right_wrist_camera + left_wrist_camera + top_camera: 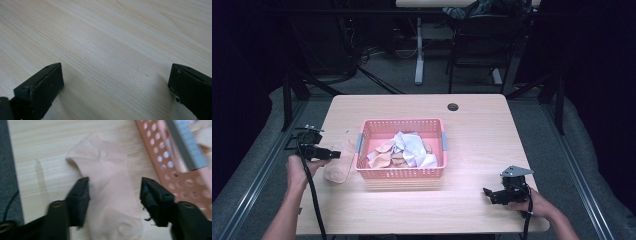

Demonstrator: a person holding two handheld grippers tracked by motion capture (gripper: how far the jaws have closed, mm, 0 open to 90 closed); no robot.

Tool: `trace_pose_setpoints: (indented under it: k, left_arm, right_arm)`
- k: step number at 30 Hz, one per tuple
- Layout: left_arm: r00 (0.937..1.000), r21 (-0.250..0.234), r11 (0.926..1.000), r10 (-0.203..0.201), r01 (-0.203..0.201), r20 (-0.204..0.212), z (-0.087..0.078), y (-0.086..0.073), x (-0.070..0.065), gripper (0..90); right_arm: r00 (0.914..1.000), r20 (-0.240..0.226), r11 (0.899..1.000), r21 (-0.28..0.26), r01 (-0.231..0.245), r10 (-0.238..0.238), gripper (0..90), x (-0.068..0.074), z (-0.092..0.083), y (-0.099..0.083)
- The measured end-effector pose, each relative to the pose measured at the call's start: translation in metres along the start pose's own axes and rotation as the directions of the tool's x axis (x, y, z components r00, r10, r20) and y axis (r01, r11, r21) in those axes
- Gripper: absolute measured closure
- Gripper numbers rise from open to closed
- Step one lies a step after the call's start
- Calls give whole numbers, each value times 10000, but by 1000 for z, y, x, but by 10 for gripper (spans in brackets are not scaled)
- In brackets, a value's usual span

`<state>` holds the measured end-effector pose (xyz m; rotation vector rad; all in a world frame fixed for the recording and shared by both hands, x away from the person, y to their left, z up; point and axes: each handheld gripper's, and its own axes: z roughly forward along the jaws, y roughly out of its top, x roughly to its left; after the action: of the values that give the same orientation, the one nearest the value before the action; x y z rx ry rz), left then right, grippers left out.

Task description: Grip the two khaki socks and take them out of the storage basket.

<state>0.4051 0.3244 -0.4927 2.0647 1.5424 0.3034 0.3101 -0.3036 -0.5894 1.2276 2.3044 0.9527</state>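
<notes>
A pale peach sock (pixel 107 195) lies flat on the wooden surface (pixel 482 125) just beside the left wall of the pink basket (pixel 401 173), and the left gripper (pixel 113 195) is poised directly over it. The jaws stand released, one on each side of the sock, so the cloth sits squarely in the gap between them; its long axis runs away from the gripper, along the line of the jaws and roughly parallel to the basket's wall. The sock looks thin, soft and slightly rumpled, with a folded cuff at the far end. The right gripper (pixel 492 193) rests well apart near the surface's front right corner, its jaws spread wide over bare wood, so the left hand is far nearer. The basket holds a heap of light-coloured cloths (pixel 404 150).
</notes>
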Motion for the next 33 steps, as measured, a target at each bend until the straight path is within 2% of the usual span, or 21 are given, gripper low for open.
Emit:
trace_pose_setpoints:
  k: [3, 5, 7, 8, 10, 14, 17, 19, 21, 25, 26, 27, 28, 31, 33]
  left_arm:
    - [9998, -307, 9993, 223, -222, 15, -18, 10, -8, 225]
    - [9986, -599, 9971, 489, -476, 198, -30, 18, -16, 183]
    - [9947, -763, 9924, 990, -968, 265, -39, 28, -28, 149]
    - [9947, -763, 9924, 990, -968, 265, -39, 28, -28, 144]
    - [9887, -863, 9863, 1445, -1408, 388, -42, 38, -43, 97]
    - [9789, -1130, 9750, 1978, -1911, 516, -39, 47, -58, 33]
    - [9692, -1038, 9689, 2333, -2248, 786, -30, 53, -70, 0]
    - [9602, -866, 9643, 2588, -2504, 1052, -21, 56, -80, 0]
    - [9562, -621, 9607, 2756, -2705, 988, -12, 58, -89, 0]
    - [9435, -317, 9517, 3071, -3055, 1242, 6, 62, -104, 26]
    - [9435, -317, 9517, 3071, -3055, 1242, 6, 62, -104, 35]
    - [9359, -208, 9462, 3226, -3230, 1414, 16, 63, -111, 61]
    - [9332, -129, 9441, 3278, -3295, 1473, 20, 63, -114, 83]
    - [9203, 395, 9295, 3562, -3667, 1621, 37, 63, -122, 152]
    - [9192, 662, 9252, 3599, -3737, 1596, 45, 62, -124, 156]
  right_arm:
    - [10000, 9, 10000, 22, -30, 29, 0, 0, 0, 0]
    - [10000, 10, 10000, 17, -23, 23, 0, 0, 0, 0]
    - [10000, 10, 10000, 21, -26, 26, 0, 0, 0, 0]
    - [10000, 10, 10000, 21, -26, 26, 0, 0, 0, 0]
    - [10000, 9, 10000, 20, -26, 26, 0, 0, 0, 0]
    - [10000, 9, 10000, 25, -26, 26, 0, 0, 0, 0]
    - [10000, 10, 10000, 8, -16, 16, 0, 0, 0, 0]
    - [10000, 9, 10000, 22, -25, 25, 0, 0, 0, 0]
    - [10000, 7, 10000, -28, -2, 2, 0, 0, 0, 0]
    - [10000, -2, 10000, 30, 0, 0, 0, 0, 0, 0]
    - [10000, 0, 10000, 27, -1, 1, 0, 0, 0, 0]
    - [10000, 7, 10000, -8, -11, 11, 0, 0, 0, 0]
    - [10000, 2, 10000, -5, 14, -14, 0, 0, 0, 0]
    - [10000, -1, 10000, 23, -1, 1, 0, 0, 0, 0]
    - [10000, 6, 10000, -21, 0, 0, 0, 0, 0, 0]
